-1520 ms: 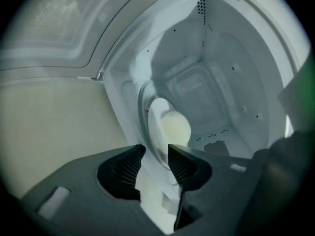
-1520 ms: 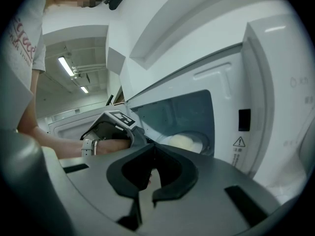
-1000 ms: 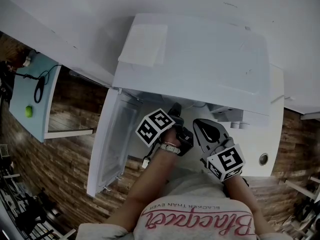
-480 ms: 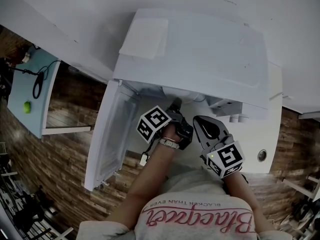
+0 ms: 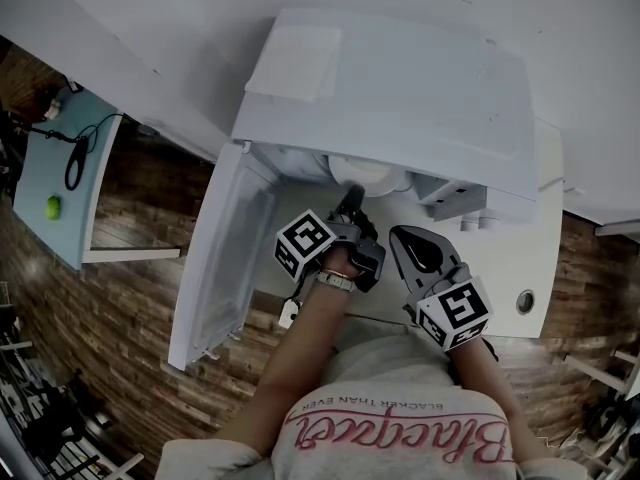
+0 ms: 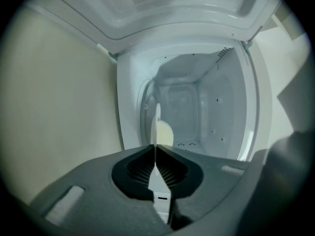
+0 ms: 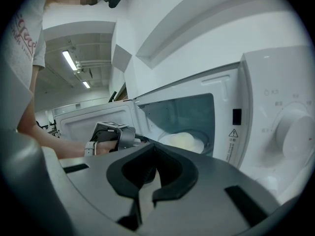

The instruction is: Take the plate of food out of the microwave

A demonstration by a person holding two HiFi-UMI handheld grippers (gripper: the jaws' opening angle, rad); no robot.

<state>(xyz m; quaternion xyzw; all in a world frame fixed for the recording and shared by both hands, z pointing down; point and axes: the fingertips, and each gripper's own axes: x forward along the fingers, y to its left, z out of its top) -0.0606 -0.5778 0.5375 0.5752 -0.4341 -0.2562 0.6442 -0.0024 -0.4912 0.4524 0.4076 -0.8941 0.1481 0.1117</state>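
The white microwave (image 5: 400,78) stands with its door (image 5: 225,268) swung open to the left. Inside sits a white plate (image 5: 365,173) with a pale mound of food (image 7: 181,140). My left gripper (image 5: 350,205) reaches into the opening. Its jaws have just been closing, and in the left gripper view they (image 6: 155,149) are shut on the plate's rim (image 6: 156,122), which shows edge-on with the food (image 6: 166,134) behind it. My right gripper (image 5: 398,240) waits outside, in front of the microwave's right half, shut with nothing between its jaws (image 7: 153,145).
The microwave's control panel with a round knob (image 7: 295,134) lies right of the cavity. It stands on a white counter (image 5: 520,268). A pale blue table (image 5: 60,178) with a green object (image 5: 52,206) and a cable stands at the far left, on a wooden floor.
The plate's pale rim now shows at the microwave's mouth, hidden under the top before. The left gripper's marker cube has rolled a little. The right gripper has kept its place.
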